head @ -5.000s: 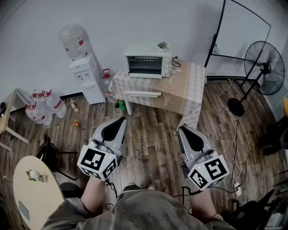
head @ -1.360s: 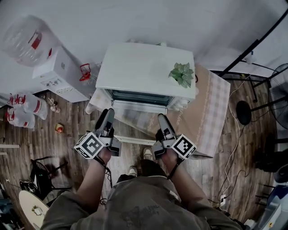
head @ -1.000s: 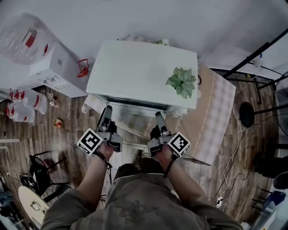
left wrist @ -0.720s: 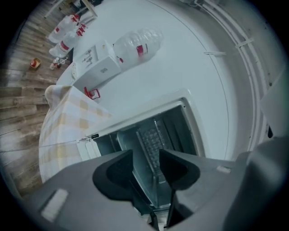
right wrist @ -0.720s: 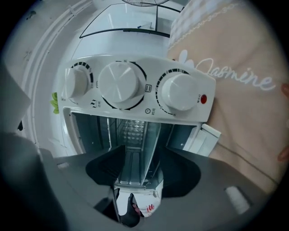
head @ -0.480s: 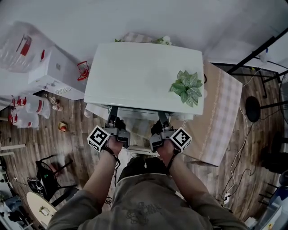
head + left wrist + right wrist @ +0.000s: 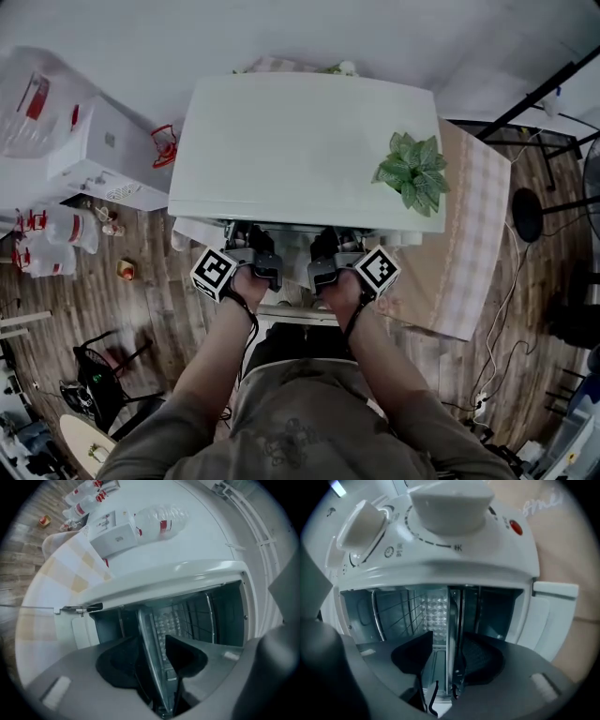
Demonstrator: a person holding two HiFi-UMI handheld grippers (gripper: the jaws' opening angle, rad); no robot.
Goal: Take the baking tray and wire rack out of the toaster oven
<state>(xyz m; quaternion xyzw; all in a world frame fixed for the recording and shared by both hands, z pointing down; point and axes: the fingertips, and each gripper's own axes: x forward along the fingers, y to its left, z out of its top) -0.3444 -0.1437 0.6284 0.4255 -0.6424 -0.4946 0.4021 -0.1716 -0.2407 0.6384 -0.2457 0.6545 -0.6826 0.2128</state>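
At near mouth of toaster oven [image 7: 300, 150]: baking tray [image 7: 146, 625] rim between left tongs [image 7: 153, 645] and right tongs [image 7: 449, 641]. Both spread, not pinching; right just closing. Wire rack [image 7: 393, 604] farther inside. We judge the risk: uneven bite tilts tray, snags rack.

Toaster oven [image 7: 300, 150] sat on table [image 7: 469, 253], plant [image 7: 414, 171] on its top right. Baking tray [image 7: 436, 616] and wire rack [image 7: 393, 613] were inside; water dispenser [image 7: 103, 159] stood left of table.

1. Head view is dim and flat; the toaster oven [image 7: 300, 150] top is the brightest patch.
2. Inside that oven: murky shadow.
3. Gripper views fisheye hard around it, black corners, blurry foreground.
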